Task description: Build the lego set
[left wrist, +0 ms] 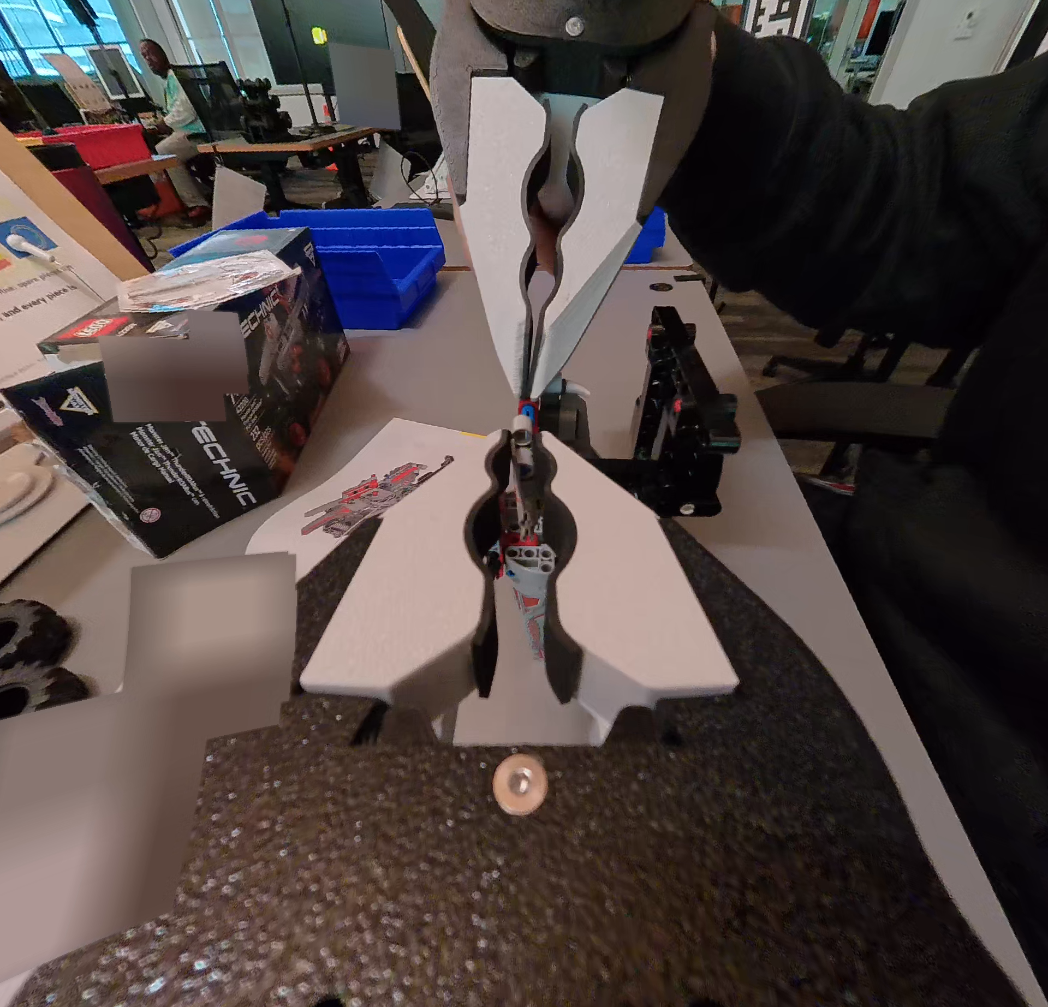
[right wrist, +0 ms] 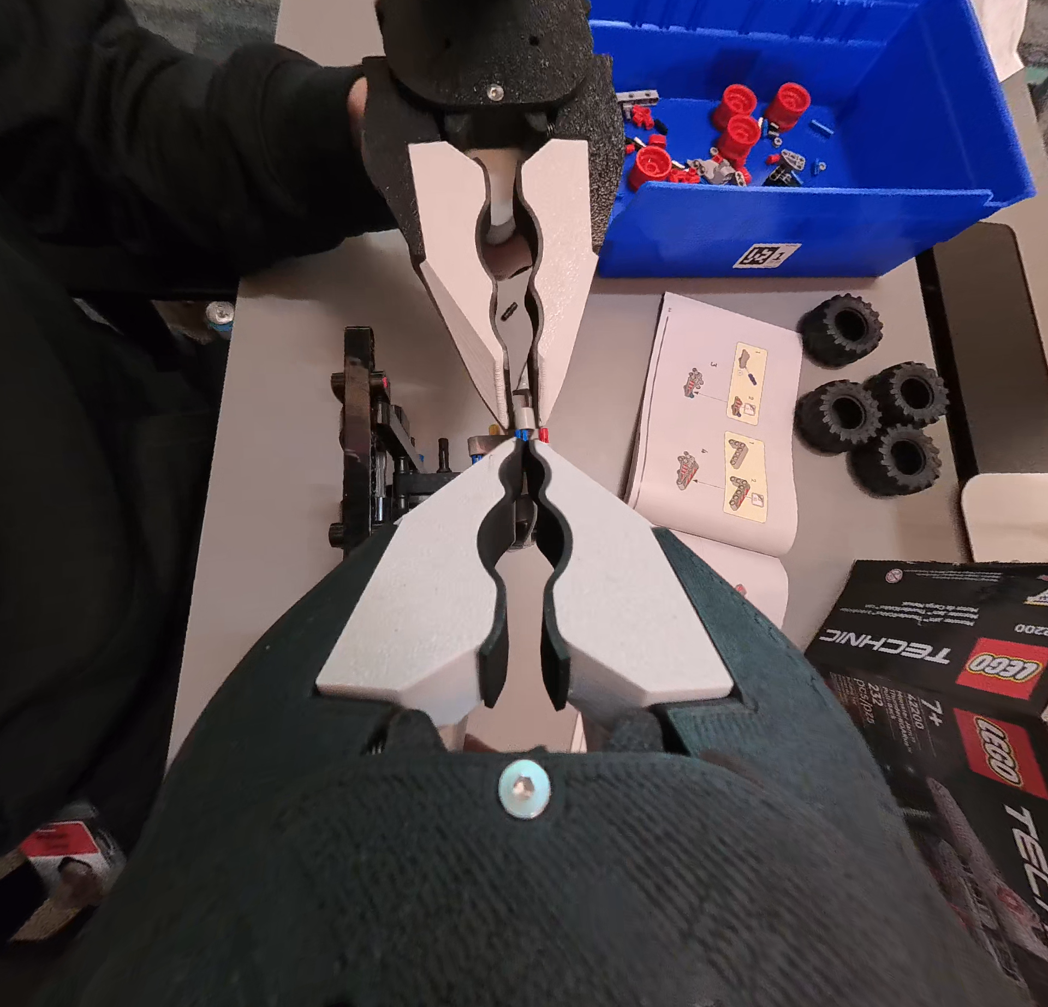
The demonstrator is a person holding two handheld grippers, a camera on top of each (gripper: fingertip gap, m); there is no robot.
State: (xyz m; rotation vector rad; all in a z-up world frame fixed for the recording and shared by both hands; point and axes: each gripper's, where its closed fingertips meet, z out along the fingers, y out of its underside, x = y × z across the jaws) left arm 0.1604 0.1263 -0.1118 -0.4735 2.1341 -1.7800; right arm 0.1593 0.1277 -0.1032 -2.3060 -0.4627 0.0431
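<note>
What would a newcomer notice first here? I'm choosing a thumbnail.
Two white claws meet tip to tip at centre: the left claw grips a grey-and-red lego assembly, the right claw a small pin piece. Behind sits a blue bin of red parts, with four black tyres beside the open instruction booklet.

My two grippers meet tip to tip above the middle of the table (right wrist: pixel 295 356). In my right wrist view, the parts bin (right wrist: pixel 794 225) sits at the far right corner, the open booklet (right wrist: pixel 720 424) just before it, four tyres (right wrist: pixel 873 413) right of the booklet, the box (right wrist: pixel 935 696) nearest me, and the frame (right wrist: pixel 368 441) left.
</note>
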